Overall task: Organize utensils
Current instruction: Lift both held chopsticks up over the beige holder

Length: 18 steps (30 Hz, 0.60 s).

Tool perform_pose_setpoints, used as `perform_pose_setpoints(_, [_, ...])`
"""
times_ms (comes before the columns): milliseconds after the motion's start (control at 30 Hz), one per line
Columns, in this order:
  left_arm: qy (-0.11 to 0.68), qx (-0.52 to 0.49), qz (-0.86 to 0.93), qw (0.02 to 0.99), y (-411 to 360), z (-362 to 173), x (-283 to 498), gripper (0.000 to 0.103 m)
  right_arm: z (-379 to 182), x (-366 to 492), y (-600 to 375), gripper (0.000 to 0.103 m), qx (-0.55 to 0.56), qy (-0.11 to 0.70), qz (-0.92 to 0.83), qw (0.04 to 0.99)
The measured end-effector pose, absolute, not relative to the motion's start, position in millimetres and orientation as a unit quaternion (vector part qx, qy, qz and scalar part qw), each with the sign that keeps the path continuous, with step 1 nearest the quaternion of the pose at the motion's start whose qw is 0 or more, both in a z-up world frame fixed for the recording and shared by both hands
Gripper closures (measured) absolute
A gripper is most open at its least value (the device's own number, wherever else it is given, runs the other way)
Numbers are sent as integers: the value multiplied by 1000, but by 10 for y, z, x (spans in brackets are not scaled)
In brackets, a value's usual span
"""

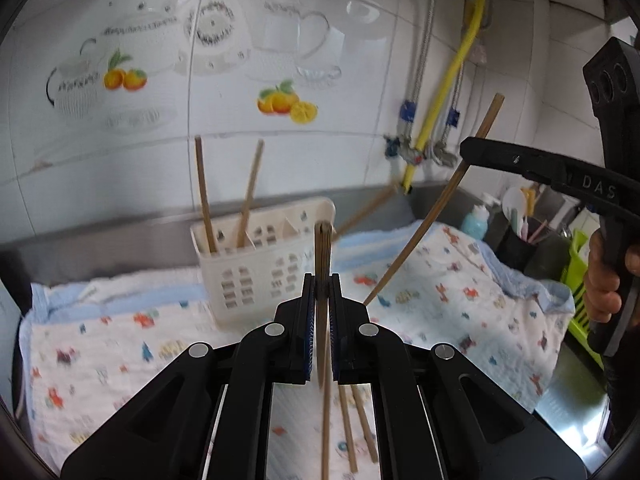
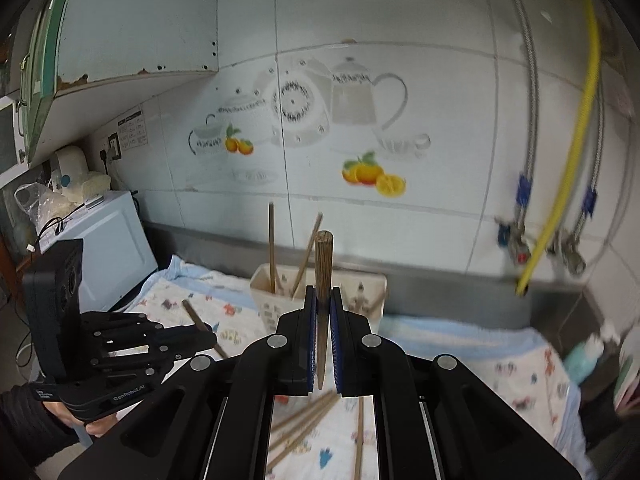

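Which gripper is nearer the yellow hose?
Right. The right gripper hangs on the yellow hose's side of the basket; the left gripper is on the far side.

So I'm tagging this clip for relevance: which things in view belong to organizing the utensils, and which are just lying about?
Part of the job:
left gripper and its chopstick
right gripper and its chopstick
white utensil basket
loose chopsticks on the cloth

Just lying about:
yellow hose
blue bottle
microwave

White tiled wall [image 2: 400,120] with teapot decals [image 1: 288,40]
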State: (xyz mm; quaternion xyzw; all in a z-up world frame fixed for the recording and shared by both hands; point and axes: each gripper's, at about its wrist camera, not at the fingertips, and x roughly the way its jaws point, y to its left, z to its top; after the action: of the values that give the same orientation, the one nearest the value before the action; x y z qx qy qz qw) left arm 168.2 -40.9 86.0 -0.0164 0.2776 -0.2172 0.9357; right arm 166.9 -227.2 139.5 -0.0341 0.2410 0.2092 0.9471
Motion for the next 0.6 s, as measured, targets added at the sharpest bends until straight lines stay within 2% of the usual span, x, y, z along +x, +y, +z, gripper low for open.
perform_pose_setpoints(367, [193, 2, -175, 966, -240, 1752, 2131, 98, 1709, 2268, -2178, 96, -37, 212, 180, 960])
perform_pose_setpoints(600, [151, 10, -129, 980, -186, 2015, 2490, 98, 1634, 2641, -2230, 96, -39, 219, 151, 963])
